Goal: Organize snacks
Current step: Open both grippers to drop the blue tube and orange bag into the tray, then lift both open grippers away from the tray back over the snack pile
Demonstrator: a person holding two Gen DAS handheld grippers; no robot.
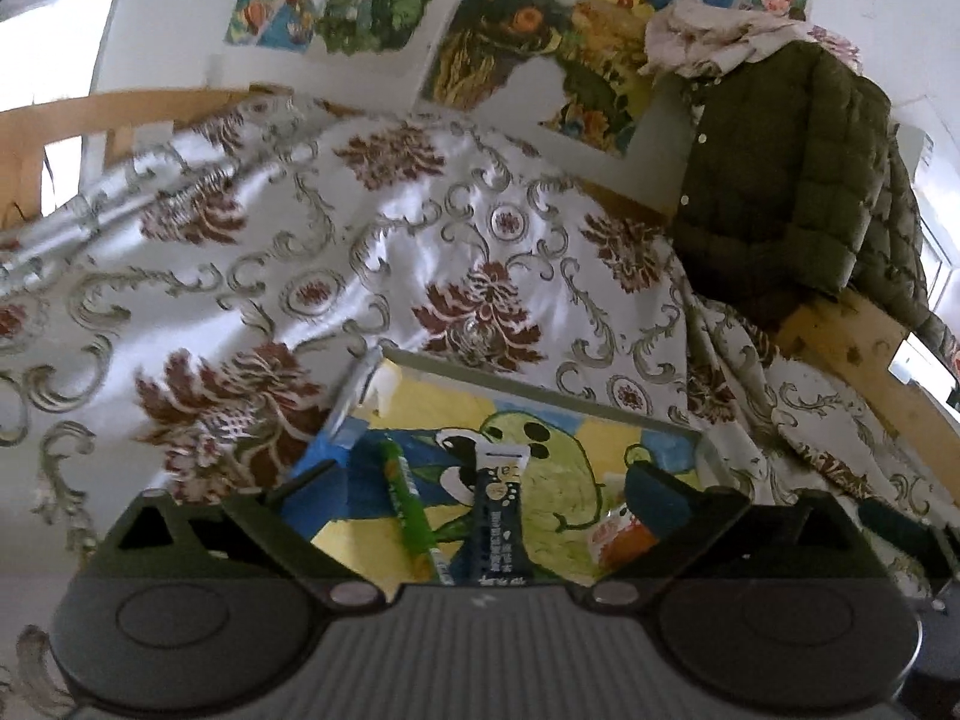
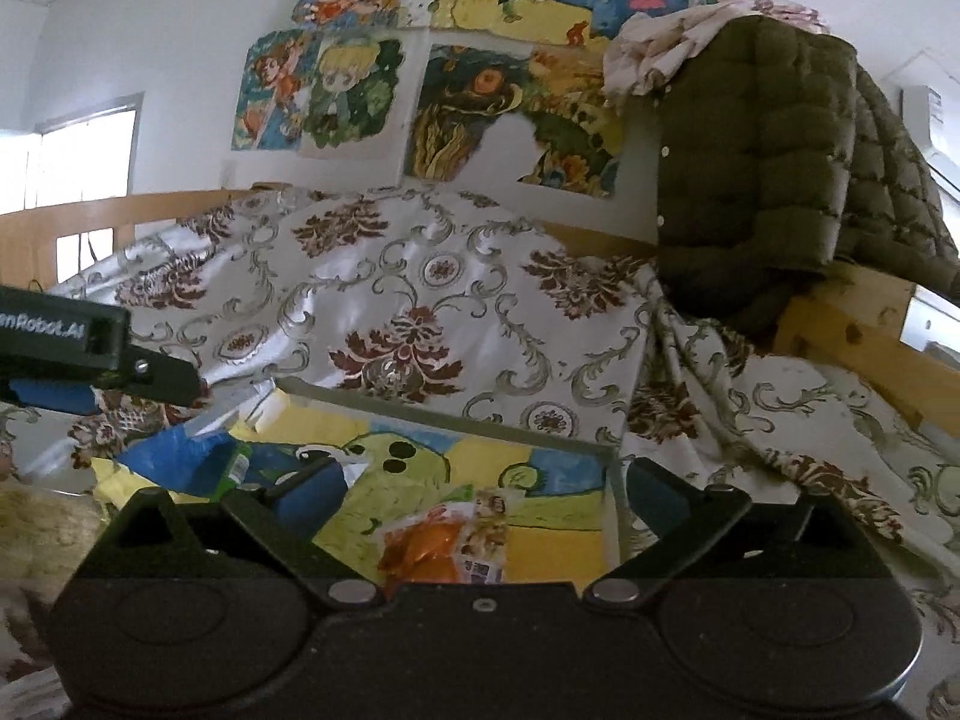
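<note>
A painted tray [image 1: 540, 375] with a green cartoon figure lies on a floral bedspread. In the left wrist view a green snack stick [image 1: 408, 510] and a dark snack bar [image 1: 498, 516] lie on it between my open left gripper's [image 1: 480, 498] fingers, with an orange packet [image 1: 618, 534] by the right finger. In the right wrist view my open right gripper [image 2: 480, 492] hovers over the orange packet [image 2: 444, 546] on the tray [image 2: 456, 417]. A blue wrapper [image 2: 174, 462] lies at the tray's left. The left gripper [image 2: 90, 360] shows at the left edge.
The floral bedspread [image 2: 420, 300] covers the bed behind the tray. An olive quilted jacket [image 2: 768, 168] hangs on a wooden frame [image 2: 870, 330] at the right. Posters [image 2: 492, 102] cover the wall. A wooden rail [image 2: 120, 210] runs at the left.
</note>
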